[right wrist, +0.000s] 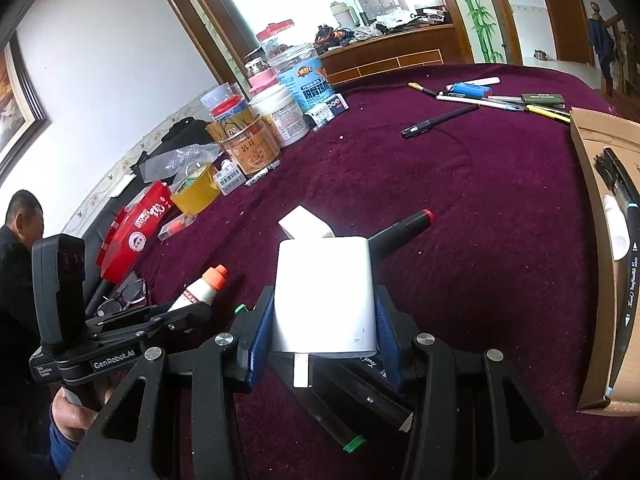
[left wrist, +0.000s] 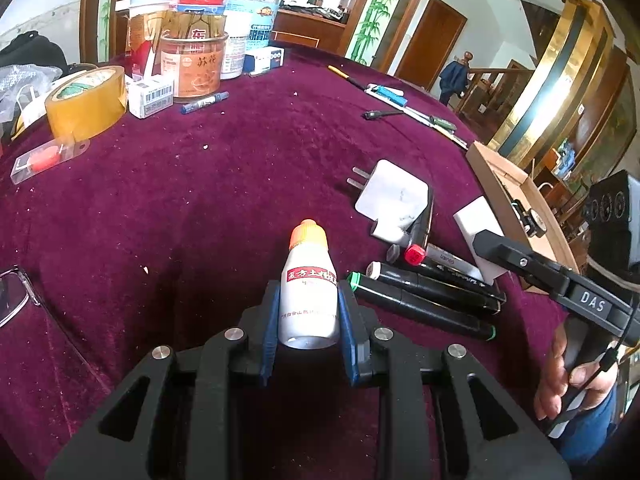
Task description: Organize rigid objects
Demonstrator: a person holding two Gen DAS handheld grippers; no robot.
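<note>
My left gripper [left wrist: 308,300] is shut on a small white bottle with an orange cap [left wrist: 308,284], held just above the purple tablecloth; the bottle also shows in the right wrist view [right wrist: 202,290]. My right gripper [right wrist: 324,312] is shut on a white plug adapter [right wrist: 326,296], its prongs pointing back toward the camera. Under it lie black markers [right wrist: 352,396] with green, white and red caps, also seen in the left wrist view [left wrist: 424,300]. A second white charger [left wrist: 390,198] lies beside them. A cardboard box [right wrist: 600,280] at the right holds pens.
Jars and tins [left wrist: 192,64], a tape roll [left wrist: 86,100] and small boxes crowd the far left. Pens and a blue lighter [right wrist: 472,90] lie at the far right. Glasses [right wrist: 124,296] and a red packet [right wrist: 136,224] lie at the left edge.
</note>
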